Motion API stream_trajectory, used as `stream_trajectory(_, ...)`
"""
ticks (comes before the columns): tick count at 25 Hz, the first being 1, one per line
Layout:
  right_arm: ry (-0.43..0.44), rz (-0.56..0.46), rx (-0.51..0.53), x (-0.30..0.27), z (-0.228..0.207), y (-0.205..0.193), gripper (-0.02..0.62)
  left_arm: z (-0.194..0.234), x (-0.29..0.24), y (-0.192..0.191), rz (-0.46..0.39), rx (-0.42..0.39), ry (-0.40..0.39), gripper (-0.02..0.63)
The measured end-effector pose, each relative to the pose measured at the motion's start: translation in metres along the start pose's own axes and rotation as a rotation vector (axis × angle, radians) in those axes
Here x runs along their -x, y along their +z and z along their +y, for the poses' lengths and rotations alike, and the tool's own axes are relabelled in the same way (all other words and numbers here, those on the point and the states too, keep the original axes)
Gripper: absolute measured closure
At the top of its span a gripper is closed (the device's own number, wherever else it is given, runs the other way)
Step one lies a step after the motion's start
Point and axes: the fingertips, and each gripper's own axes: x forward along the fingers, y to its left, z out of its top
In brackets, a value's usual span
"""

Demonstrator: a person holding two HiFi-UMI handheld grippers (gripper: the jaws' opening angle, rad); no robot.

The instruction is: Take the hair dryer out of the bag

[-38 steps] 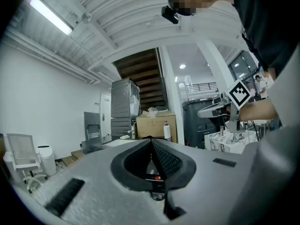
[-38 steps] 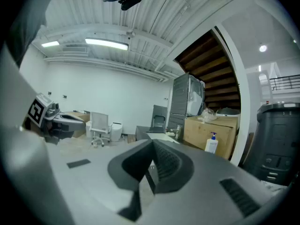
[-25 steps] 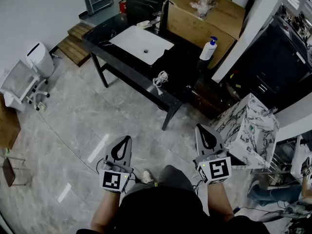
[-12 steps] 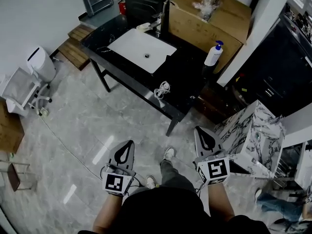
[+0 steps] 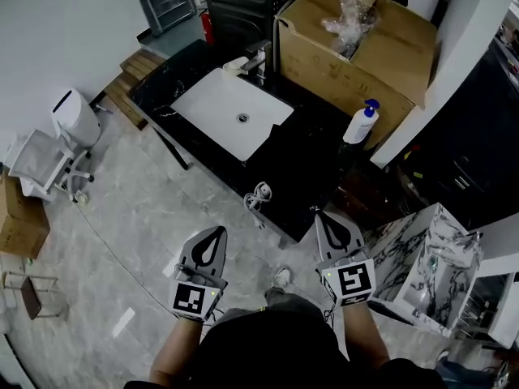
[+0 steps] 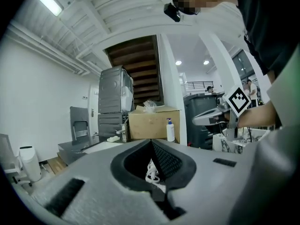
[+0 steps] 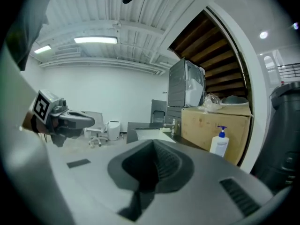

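Note:
On the black table a small white coiled bundle lies near the front edge; I cannot tell whether it is the bagged hair dryer. It also shows through the shut jaws of the left gripper view as the white bundle. My left gripper is shut and empty, held level over the floor just short of the table. My right gripper is shut and empty too, its tip at the table's front edge. A crumpled clear plastic bag sits on top of the cardboard box.
A white sink basin with a faucet is set in the table. A soap pump bottle stands at its right. A marble-patterned cabinet is at the right, a white chair and a white appliance at the left.
The person has walked toward the table. Both grippers have come forward with them, still shut, and the table and white bundle now lie much closer in front of the jaws.

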Motion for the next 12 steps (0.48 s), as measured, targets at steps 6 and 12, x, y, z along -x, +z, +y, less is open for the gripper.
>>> stream_trajectory(6, 0.061, 0.027, 0.02, -0.031, -0.018, -0.01, 0.583, 0.001, -0.044, 0.021, -0.022, 0.02, 0.012, 0.586)
stream_trajectory(12, 0.112, 0.099, 0.035, -0.059, -0.006, -0.028, 0.583, 0.019, -0.066, 0.019, -0.043, 0.034, 0.015, 0.586)
